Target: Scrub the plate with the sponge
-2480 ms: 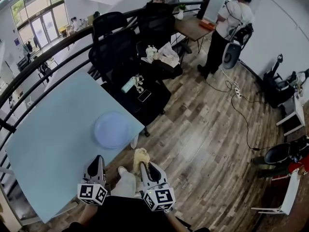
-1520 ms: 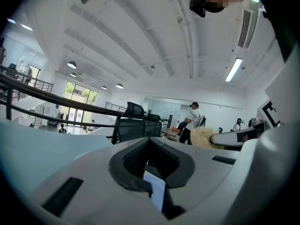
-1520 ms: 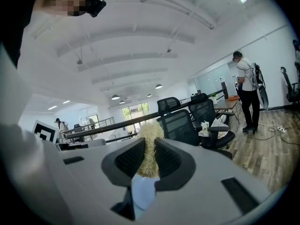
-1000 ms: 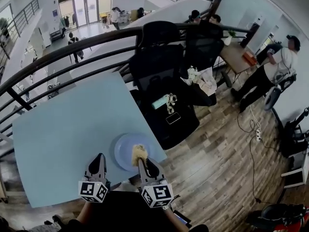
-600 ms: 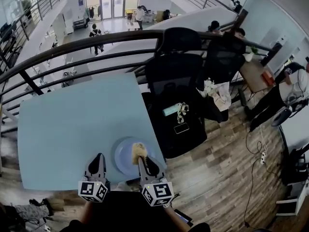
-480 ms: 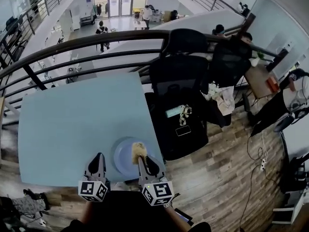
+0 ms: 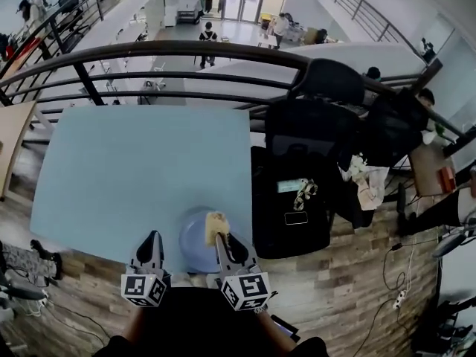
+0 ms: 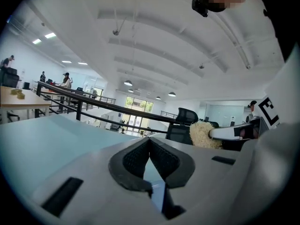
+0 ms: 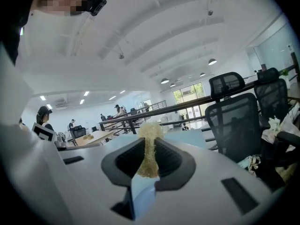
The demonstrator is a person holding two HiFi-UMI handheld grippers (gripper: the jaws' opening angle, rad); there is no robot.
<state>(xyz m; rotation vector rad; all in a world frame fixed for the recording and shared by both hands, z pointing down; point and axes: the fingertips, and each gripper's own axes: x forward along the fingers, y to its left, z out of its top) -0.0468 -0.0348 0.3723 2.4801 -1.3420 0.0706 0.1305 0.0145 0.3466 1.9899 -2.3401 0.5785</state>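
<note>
Head view: right gripper (image 7: 222, 241) clamped on sponge (image 7: 216, 223) over plate (image 7: 191, 248); left gripper (image 7: 152, 239) closed, empty; advise light circular strokes, plate near worktop (image 7: 134, 169) edge

Round pale-blue plate (image 7: 192, 245), lying flat at the near edge of the light-blue desk (image 7: 134, 169). Yellowish fibrous sponge (image 7: 216, 224), squeezed thin between the jaws of the right hand-held gripper (image 9: 149, 158), held over the plate's right half.

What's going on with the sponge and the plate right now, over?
Right hand-held gripper shut on sponge, over blue plate at near edge of table. Left hand-held gripper shut, empty, beside plate. Nothing in the way.
</note>
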